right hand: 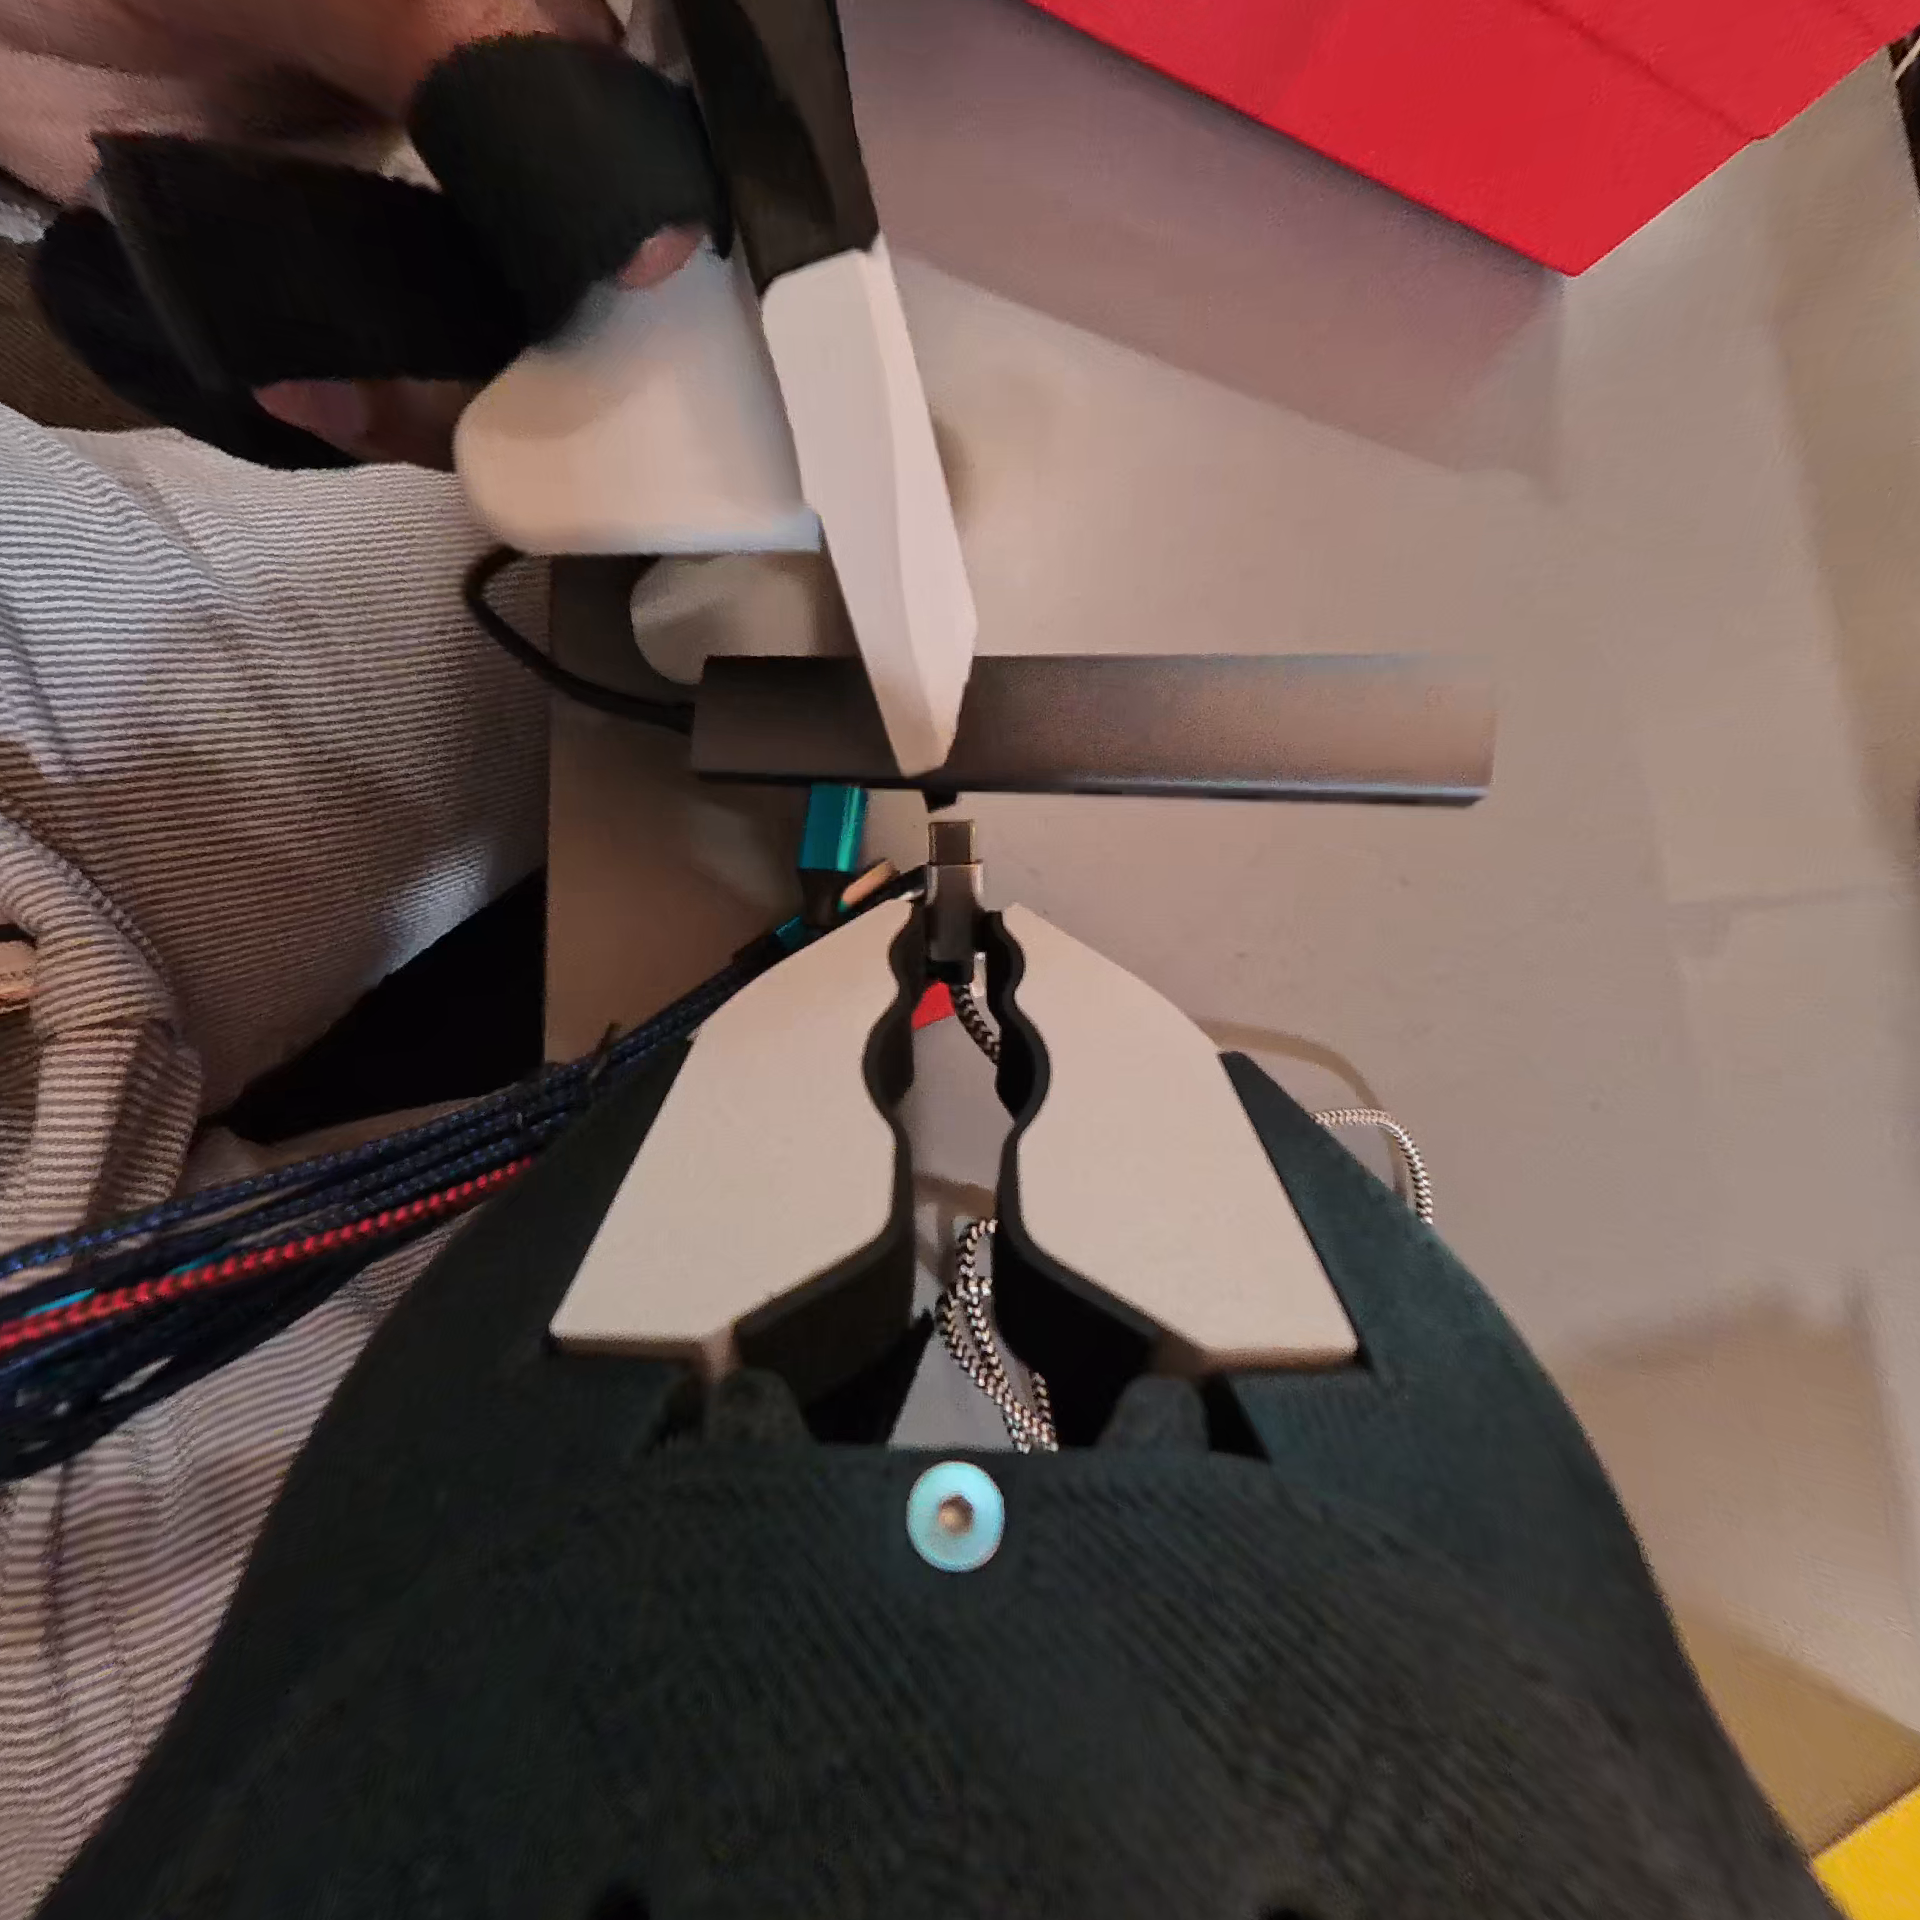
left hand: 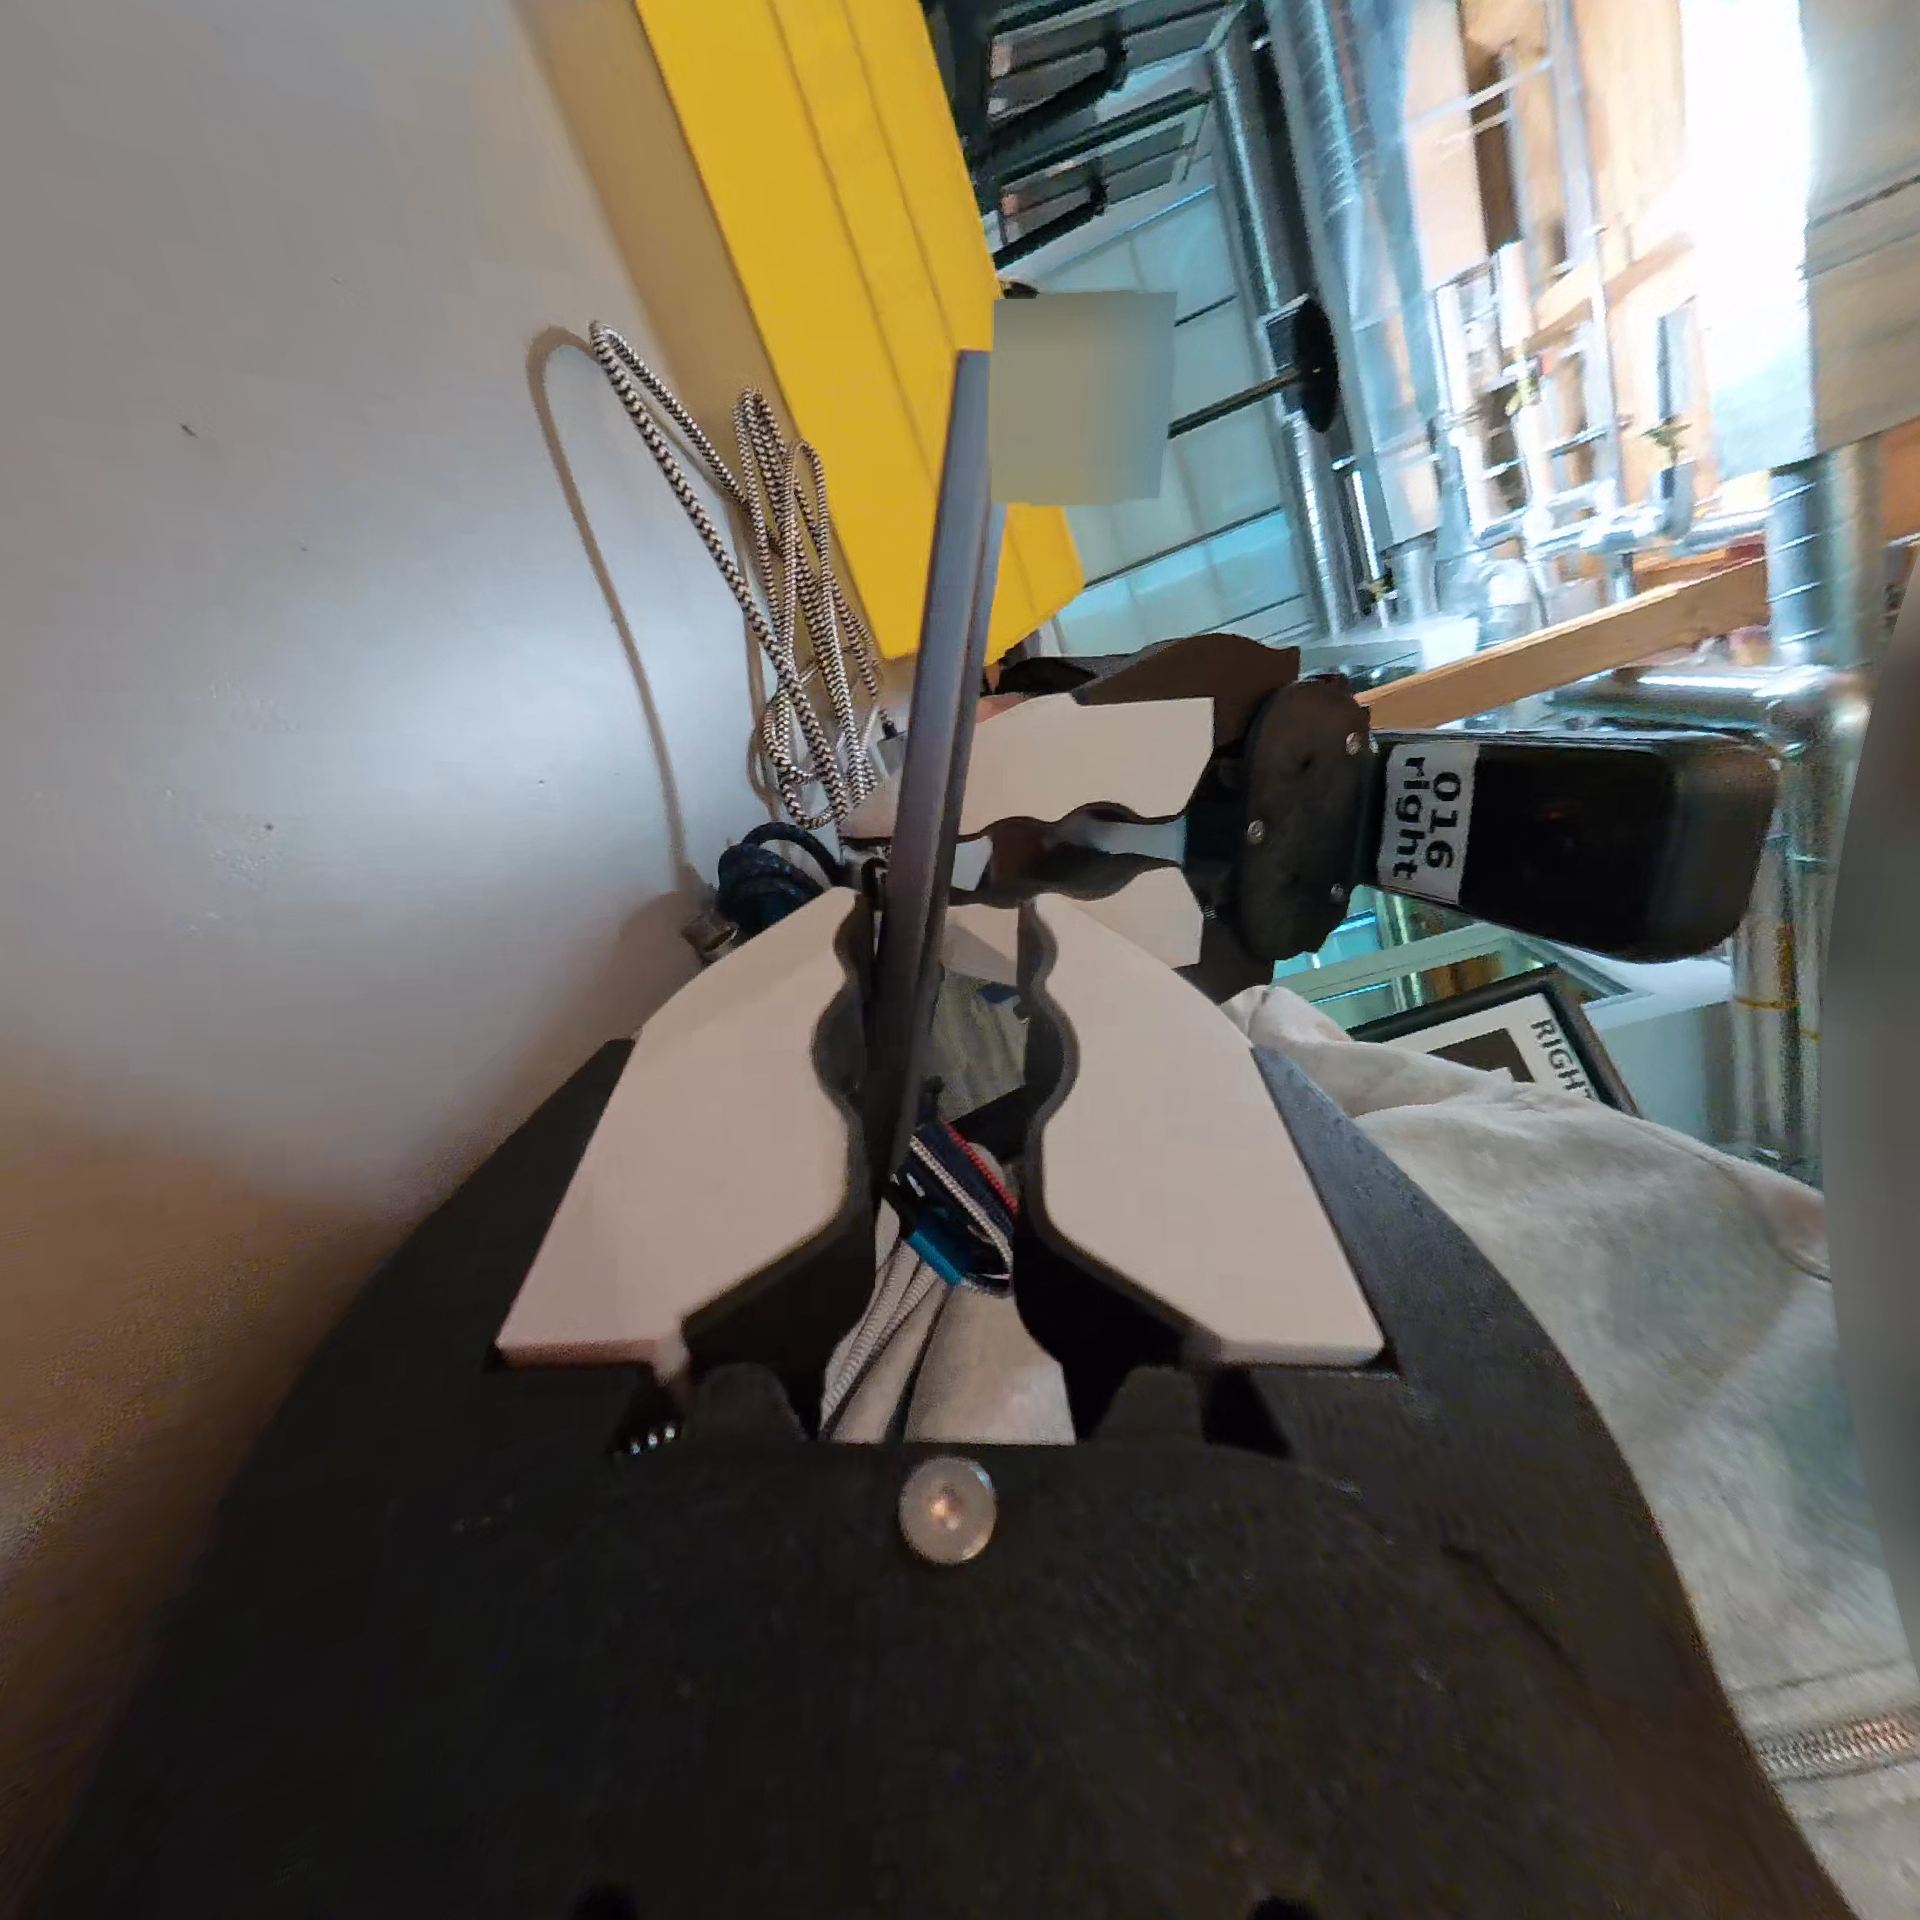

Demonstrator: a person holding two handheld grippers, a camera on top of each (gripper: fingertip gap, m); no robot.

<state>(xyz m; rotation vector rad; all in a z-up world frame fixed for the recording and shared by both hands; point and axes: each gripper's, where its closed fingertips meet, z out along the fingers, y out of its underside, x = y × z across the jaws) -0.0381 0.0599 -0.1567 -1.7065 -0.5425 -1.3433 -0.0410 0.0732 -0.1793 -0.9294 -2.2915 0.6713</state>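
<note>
My left gripper [left hand: 945, 914] is shut on a slim dark grey USB hub [left hand: 951, 623], seen edge-on between its white fingers and held above the white table [left hand: 312, 623]. In the right wrist view the hub [right hand: 1195, 727] lies crosswise, with one left finger [right hand: 883, 499] across it. My right gripper [right hand: 951, 925] is shut on a small metal plug [right hand: 951, 873] of a black-and-white braided cable [right hand: 982, 1340]. The plug tip sits just short of the hub's near edge. The right gripper also shows in the left wrist view [left hand: 987, 836], beside the hub.
A yellow box [left hand: 862, 260] and a red box [right hand: 1403, 94] stand on the table. The braided cable loops on the table [left hand: 769, 582]. A bundle of blue and red braided cables [right hand: 260, 1257] and a teal plug [right hand: 831, 831] hang at the left. A gloved hand [right hand: 416, 239] holds the left gripper. The tips of both grippers are at nearly the same place.
</note>
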